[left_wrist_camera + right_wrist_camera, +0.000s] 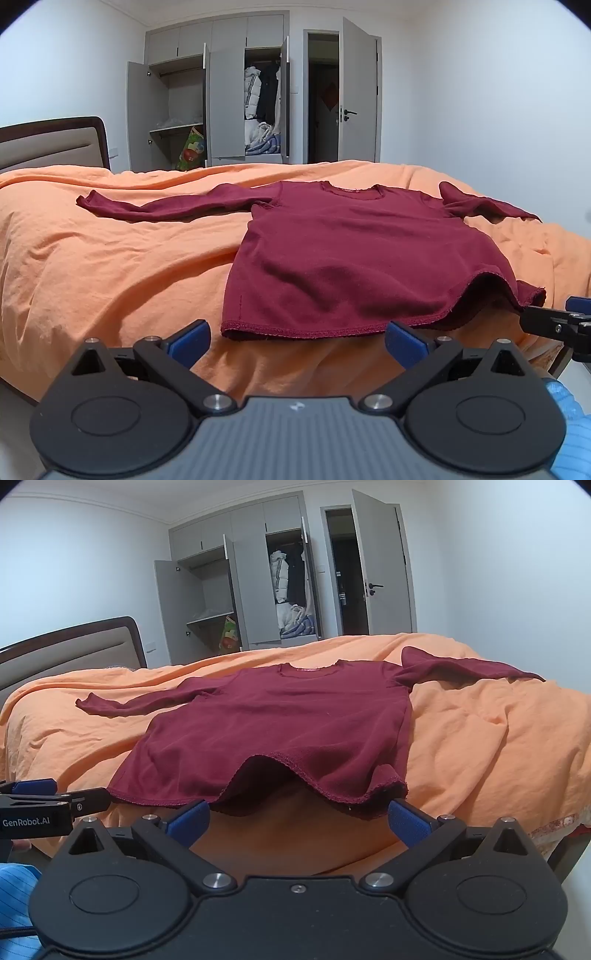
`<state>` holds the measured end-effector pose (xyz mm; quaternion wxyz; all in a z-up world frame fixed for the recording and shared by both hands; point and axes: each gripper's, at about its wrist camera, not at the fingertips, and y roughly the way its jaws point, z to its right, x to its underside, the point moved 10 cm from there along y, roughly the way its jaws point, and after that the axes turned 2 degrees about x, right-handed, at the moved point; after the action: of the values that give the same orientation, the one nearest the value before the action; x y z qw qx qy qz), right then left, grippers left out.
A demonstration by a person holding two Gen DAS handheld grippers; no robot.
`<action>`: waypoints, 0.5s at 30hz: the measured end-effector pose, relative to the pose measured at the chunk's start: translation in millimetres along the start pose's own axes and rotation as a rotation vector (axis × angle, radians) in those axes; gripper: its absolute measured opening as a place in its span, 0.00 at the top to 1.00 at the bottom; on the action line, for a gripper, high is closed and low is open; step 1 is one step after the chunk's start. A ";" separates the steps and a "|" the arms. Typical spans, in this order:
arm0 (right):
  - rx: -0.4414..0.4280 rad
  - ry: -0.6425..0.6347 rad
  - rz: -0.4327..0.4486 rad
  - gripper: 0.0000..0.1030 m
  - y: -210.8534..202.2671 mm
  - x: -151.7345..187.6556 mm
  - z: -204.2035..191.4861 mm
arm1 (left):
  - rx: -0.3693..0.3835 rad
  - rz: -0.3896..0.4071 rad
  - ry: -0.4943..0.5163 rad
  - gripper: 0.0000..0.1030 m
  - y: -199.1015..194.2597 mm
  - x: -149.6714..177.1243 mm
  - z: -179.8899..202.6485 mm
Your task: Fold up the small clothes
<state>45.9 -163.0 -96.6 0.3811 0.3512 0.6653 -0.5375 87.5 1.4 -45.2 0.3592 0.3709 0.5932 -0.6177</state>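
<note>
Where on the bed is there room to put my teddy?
Bare orange cover lies left of the red shirt, between its left sleeve and the near edge. More lies right of the shirt. The middle is taken.

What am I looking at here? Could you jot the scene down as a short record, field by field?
Setting: bedroom, bed with orange cover
Garment: dark red long-sleeved shirt, lying flat, both sleeves spread out, not yet folded
Hem: nearest the cameras, partly lifted off the cover at one spot
Left gripper: open, just short of the hem, holding nothing
Right gripper: open, at the hem, holding nothing
Background: grey wardrobe with doors open, clothes inside; room door ajar
Person: only a blue sleeve shows
</note>
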 end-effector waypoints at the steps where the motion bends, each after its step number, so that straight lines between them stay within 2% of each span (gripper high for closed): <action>1: 0.000 0.000 0.000 0.00 0.0 0.0 0.0 | 0.001 -0.001 -0.001 0.00 -1.0 -1.3 0.0; 15: 0.001 0.000 0.000 0.00 -0.1 -0.2 0.4 | 0.003 -0.007 0.013 0.00 1.8 2.5 4.5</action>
<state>46.0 -163.4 -96.4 0.3809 0.3512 0.6651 -0.5378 87.8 -3.2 -48.1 0.3525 0.3735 0.5958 -0.6175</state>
